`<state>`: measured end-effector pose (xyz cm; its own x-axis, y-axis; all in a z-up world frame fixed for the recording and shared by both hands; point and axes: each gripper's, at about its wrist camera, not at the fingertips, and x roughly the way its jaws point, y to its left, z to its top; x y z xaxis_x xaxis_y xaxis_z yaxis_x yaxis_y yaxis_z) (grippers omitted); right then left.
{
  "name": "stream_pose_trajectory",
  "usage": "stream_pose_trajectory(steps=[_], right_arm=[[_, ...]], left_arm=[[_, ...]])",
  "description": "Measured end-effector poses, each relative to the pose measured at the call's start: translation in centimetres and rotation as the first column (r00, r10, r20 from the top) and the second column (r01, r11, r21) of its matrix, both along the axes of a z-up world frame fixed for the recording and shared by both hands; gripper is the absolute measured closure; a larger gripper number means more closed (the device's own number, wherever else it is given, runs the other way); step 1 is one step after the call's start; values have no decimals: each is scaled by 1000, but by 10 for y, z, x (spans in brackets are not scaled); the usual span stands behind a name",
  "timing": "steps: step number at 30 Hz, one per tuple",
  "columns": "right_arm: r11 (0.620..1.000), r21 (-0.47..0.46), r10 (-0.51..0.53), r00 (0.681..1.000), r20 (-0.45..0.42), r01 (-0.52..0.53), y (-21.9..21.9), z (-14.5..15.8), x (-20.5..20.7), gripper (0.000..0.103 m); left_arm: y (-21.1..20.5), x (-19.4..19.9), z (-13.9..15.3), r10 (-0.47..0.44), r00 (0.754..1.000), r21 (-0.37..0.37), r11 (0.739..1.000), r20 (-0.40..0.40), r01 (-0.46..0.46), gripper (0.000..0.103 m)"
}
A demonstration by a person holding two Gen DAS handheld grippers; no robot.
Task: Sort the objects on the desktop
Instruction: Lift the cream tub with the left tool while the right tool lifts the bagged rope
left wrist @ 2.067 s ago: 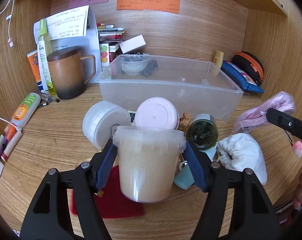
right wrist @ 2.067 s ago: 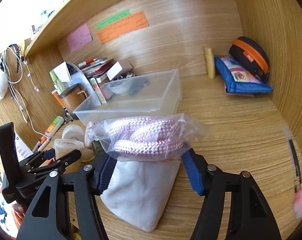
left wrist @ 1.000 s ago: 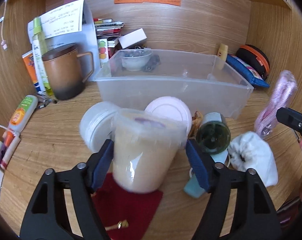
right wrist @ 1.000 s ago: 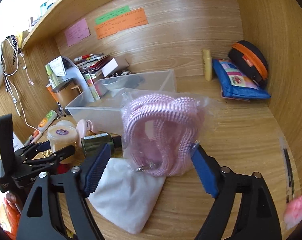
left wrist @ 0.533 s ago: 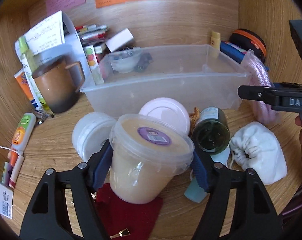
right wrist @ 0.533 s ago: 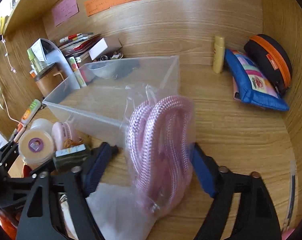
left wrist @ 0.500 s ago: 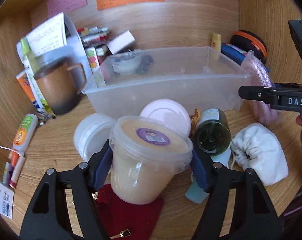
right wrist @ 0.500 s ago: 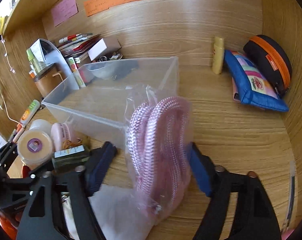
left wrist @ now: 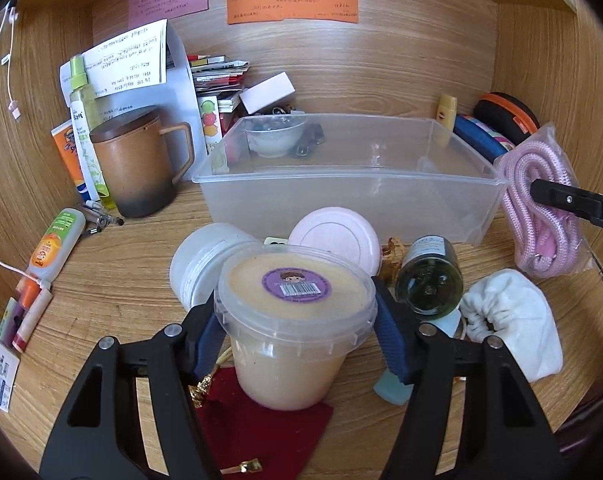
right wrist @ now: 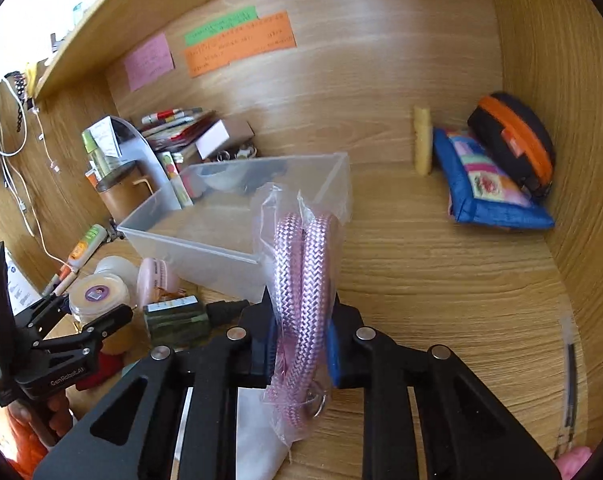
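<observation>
We hold the left gripper around a clear tub of beige stuff w/ a purple sticker on its lid. Its jaws are closing, blue pads at both sides of the tub just under the lid rim; we can't tell if both press on it yet. The tub sits above a dark red pouch on the table, w/ a white jar and a pink lid just behind it and a dark green bottle lying to the right.

The right gripper has its jaws pinched nearly together on a pink rope in a clear plastic bag. The rope stands upright out of the jaws, its top just beside the near right corner of the clear bin, outside it. In the left wrist view it also hangs right of the bin's end wall, off the table.

The bin stands mid-table; a small white bowl shows through its far left corner, maybe behind it. A brown mug stands left of the bin, a white cloth bag lies near the bottle, and a blue pouch and black-orange case lie by the right wall.
</observation>
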<state>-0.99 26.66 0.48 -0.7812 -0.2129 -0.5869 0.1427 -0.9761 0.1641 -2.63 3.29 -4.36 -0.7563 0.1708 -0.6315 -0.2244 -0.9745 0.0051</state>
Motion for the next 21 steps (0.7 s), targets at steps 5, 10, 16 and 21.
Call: stream_pose_trajectory(steps=[5,10,16,21], right_arm=[[999,37,2,999,-40,0,-9,12,12,86],[998,63,27,997,-73,-22,-21,22,23,86],[995,78,69,991,-118,-60,-34,35,36,86],[993,81,92,985,-143,-81,-39,44,41,86]], left_arm=[[1,6,9,-7,1000,20,1000,-20,7,37],[0,12,21,-10,999,28,1000,-52,11,37],[-4,17,33,5,997,30,1000,-80,-2,37],[-8,18,45,12,994,34,999,-107,-8,37]])
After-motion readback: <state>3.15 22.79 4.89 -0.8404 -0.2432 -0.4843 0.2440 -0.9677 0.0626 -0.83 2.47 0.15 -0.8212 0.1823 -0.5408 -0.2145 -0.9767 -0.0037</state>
